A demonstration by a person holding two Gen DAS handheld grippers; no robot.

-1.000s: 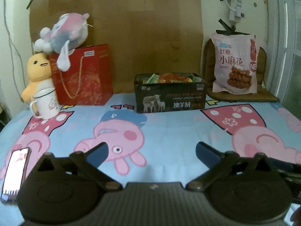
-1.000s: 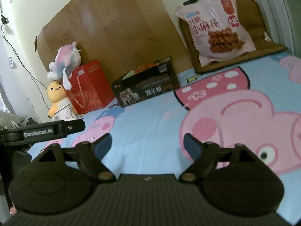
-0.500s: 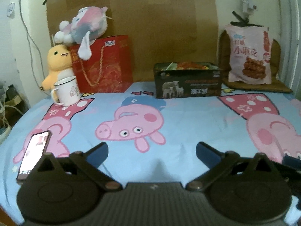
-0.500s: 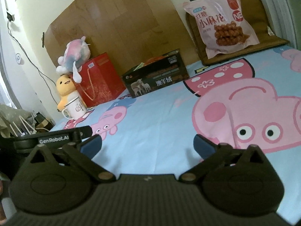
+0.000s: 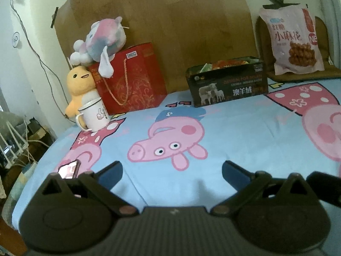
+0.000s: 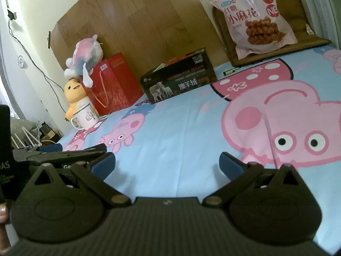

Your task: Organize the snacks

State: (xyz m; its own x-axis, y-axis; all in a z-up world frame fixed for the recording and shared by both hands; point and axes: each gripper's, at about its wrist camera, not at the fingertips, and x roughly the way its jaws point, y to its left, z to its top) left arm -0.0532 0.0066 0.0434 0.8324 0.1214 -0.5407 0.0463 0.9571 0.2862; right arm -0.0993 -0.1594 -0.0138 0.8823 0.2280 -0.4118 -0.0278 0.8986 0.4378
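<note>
- Left wrist view: the left gripper (image 5: 171, 171) hangs over the blue cartoon-pig bedsheet (image 5: 234, 132), jaws spread wide with nothing between them.
- Against the wooden board, a dark open-topped cardboard box with a sheep picture (image 5: 228, 83) holds colourful snack packets (image 5: 228, 62); how many, I cannot tell.
- A large pink snack bag (image 5: 293, 40) leans upright on a brown cushion (image 5: 302, 73), right of the box and apart from it.
- A white enamel mug (image 5: 94, 115) stands beside a red paper gift bag (image 5: 130, 79); their contents are hidden.
- Right wrist view: the right gripper (image 6: 167, 163) has just opened to its widest and is empty.
</note>
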